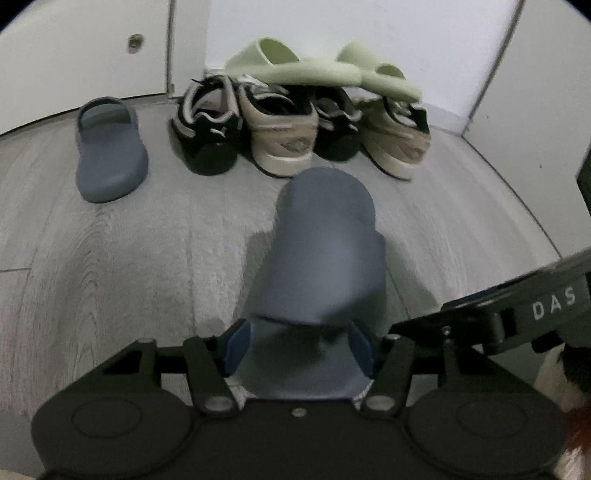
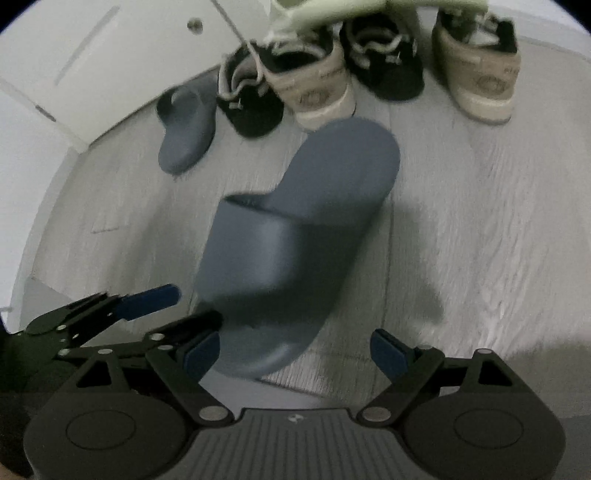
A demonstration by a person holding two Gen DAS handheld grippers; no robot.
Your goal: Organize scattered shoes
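Left gripper (image 1: 299,347) clamped on toe end of blue slide sandal (image 1: 321,251), heel pointing to 12 o'clock. Right gripper (image 2: 295,354) spread wide, gripping nothing, just beside the same sandal. Matching blue slide (image 1: 109,155) at 10 o'clock beside sneakers (image 1: 280,129) along the wall; green slides (image 1: 306,68) stacked on top.

Your left gripper (image 1: 299,349) sits at lower centre, around the near slide (image 1: 325,251). A second slide (image 1: 109,155) lies at left. Four sneakers (image 1: 280,129) line the wall (image 1: 369,33) behind, two slides (image 1: 295,66) stacked on them.
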